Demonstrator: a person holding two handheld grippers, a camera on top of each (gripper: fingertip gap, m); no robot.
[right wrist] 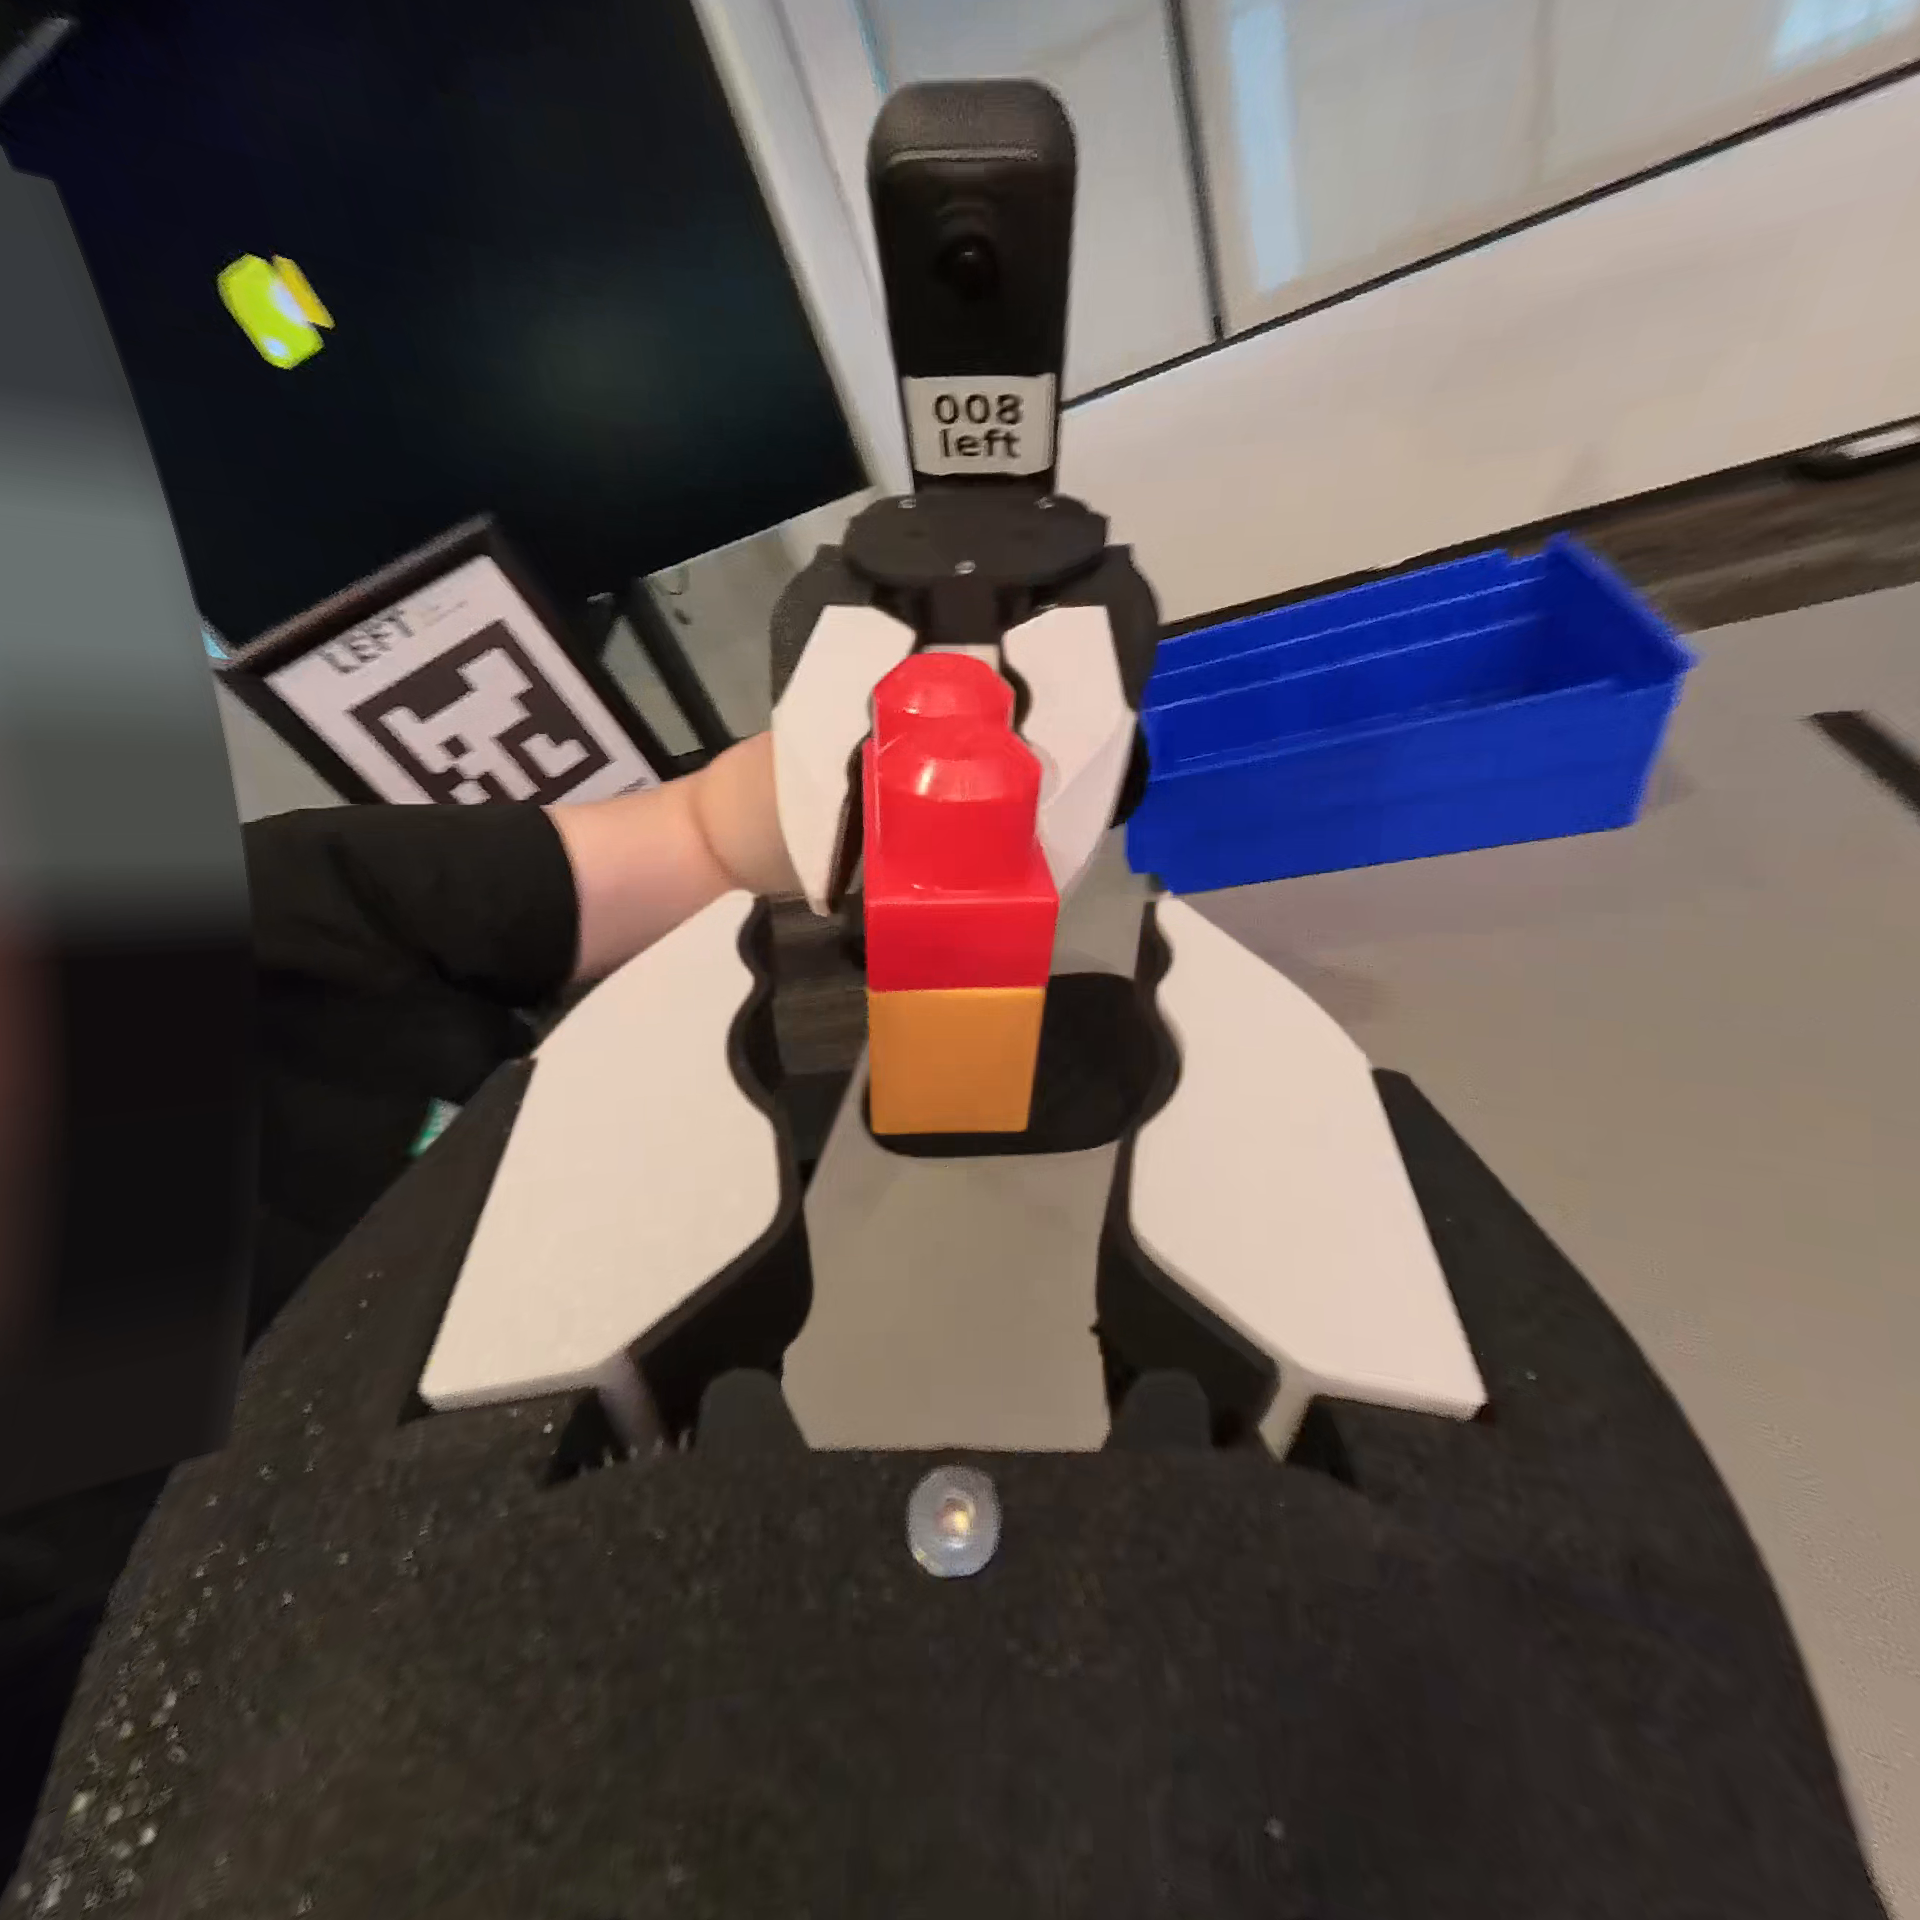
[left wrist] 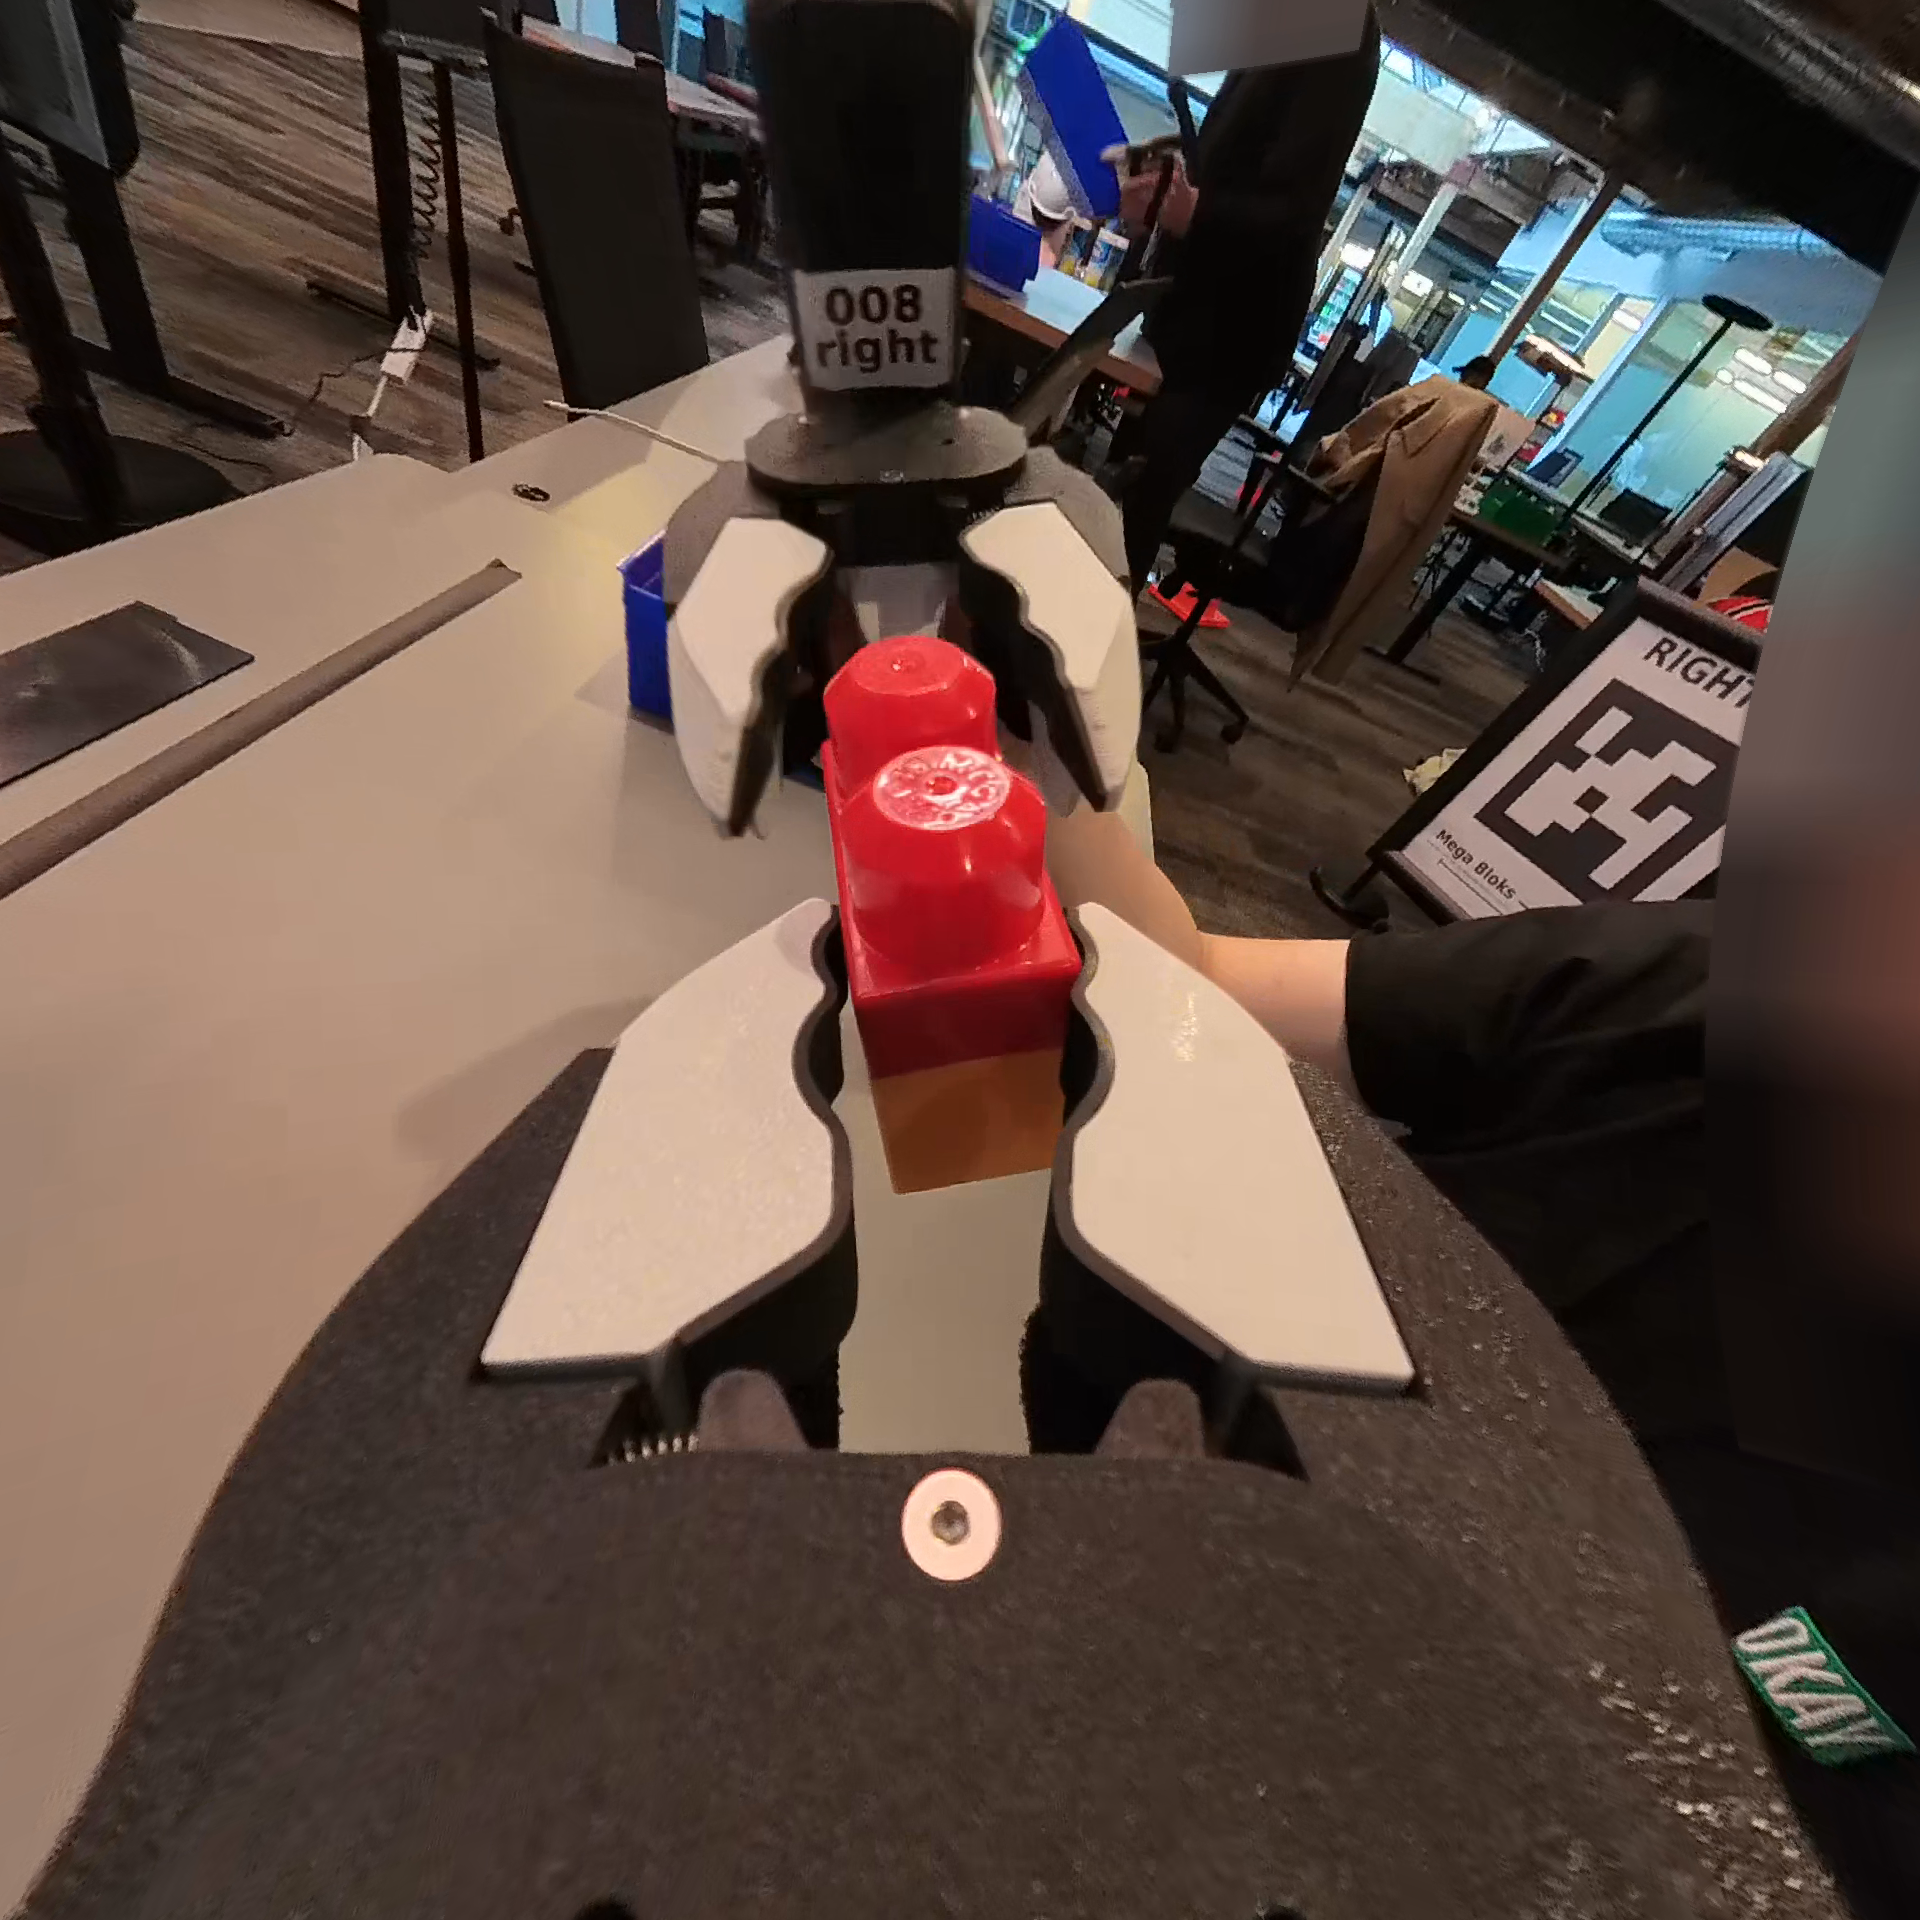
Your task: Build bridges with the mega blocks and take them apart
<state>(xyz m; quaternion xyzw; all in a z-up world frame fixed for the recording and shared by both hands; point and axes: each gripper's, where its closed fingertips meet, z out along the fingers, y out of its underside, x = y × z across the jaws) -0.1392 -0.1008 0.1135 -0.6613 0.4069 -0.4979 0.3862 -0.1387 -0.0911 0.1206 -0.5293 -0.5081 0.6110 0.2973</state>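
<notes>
The left gripper (left wrist: 956,961) fingers clamp the red block (left wrist: 951,914), which sits on an orange block (left wrist: 971,1127) above the tabletop (left wrist: 312,935). The right gripper (right wrist: 951,987) fingers stand spread, touching neither block. Risk: pulling crookedly could jam the studs or drop the orange block. Both grippers carry printed labels; marker boards (right wrist: 468,717) and a blue bin (right wrist: 1403,727) stand nearby.
</notes>
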